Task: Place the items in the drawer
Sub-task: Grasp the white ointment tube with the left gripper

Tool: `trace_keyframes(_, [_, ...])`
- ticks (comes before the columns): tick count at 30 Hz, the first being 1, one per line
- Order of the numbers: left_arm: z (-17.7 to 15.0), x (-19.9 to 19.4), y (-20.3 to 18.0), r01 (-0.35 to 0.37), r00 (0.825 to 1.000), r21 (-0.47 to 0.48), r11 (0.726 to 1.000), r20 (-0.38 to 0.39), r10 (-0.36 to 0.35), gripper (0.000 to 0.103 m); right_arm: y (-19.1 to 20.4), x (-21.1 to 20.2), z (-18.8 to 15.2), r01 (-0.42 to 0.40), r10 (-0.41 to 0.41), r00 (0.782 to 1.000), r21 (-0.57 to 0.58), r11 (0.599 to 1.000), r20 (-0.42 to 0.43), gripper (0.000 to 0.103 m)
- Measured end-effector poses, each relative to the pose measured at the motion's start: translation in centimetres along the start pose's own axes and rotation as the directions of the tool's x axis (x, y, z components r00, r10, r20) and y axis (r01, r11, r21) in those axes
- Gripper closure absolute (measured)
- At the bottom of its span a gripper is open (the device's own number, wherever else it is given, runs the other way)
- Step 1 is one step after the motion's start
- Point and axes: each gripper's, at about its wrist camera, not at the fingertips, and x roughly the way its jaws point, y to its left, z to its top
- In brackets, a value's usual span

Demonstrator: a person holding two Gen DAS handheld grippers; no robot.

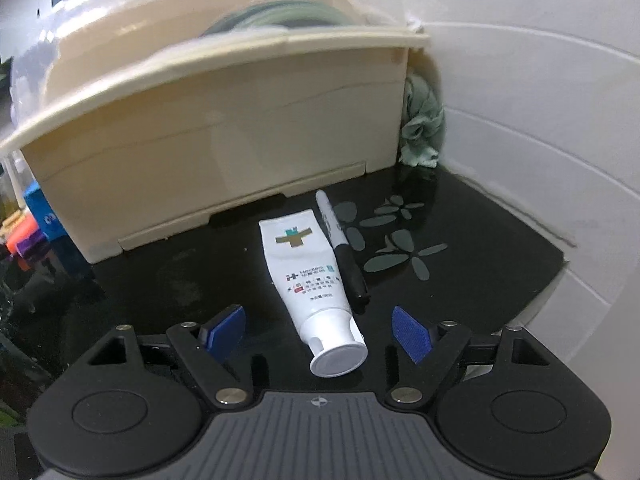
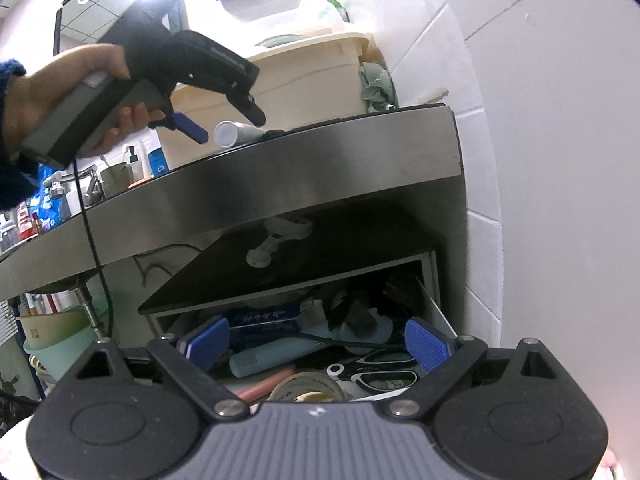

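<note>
A white tube (image 1: pixel 310 280) with a round white cap lies on the black countertop (image 1: pixel 480 248), cap end toward me. A black marker (image 1: pixel 340 248) lies right beside it. My left gripper (image 1: pixel 318 330) is open, its blue pads on either side of the tube's cap without touching it. In the right wrist view the left gripper (image 2: pixel 230 126) hovers at the tube (image 2: pixel 236 133) on the counter edge, held by a hand. My right gripper (image 2: pixel 318 344) is open above the open drawer (image 2: pixel 430 300), which holds scissors (image 2: pixel 384 368), a tape roll (image 2: pixel 308 390) and other clutter.
A beige plastic bin (image 1: pixel 224 120) stands just behind the tube, with a green cloth (image 1: pixel 422 128) at its right corner. White tiled wall (image 1: pixel 540 100) closes the right side. Bottles and colourful items (image 1: pixel 28 232) crowd the left. A steel counter front (image 2: pixel 320 160) overhangs the drawer.
</note>
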Motion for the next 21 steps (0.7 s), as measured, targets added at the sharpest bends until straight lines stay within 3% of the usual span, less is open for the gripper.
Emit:
trace_keyframes(7, [0.2, 0.8, 0.3, 0.016, 1.000, 0.010, 1.000, -0.018, -0.016, 0.060, -0.2, 0.0, 0.0, 0.002, -0.002, 1.000, 0.012, 1.000, -0.003, 0.008])
trace_keyframes(12, [0.2, 0.7, 0.9, 0.031, 0.999, 0.015, 0.999, -0.019, -0.031, 0.070, -0.3, 0.1, 0.0, 0.005, -0.005, 1.000, 0.021, 1.000, -0.009, 0.008])
trace_keyframes(21, [-0.7, -0.1, 2.9, 0.065, 0.998, 0.017, 0.998, -0.018, -0.065, 0.071, -0.3, 0.4, 0.0, 0.005, -0.005, 1.000, 0.016, 1.000, -0.024, 0.008])
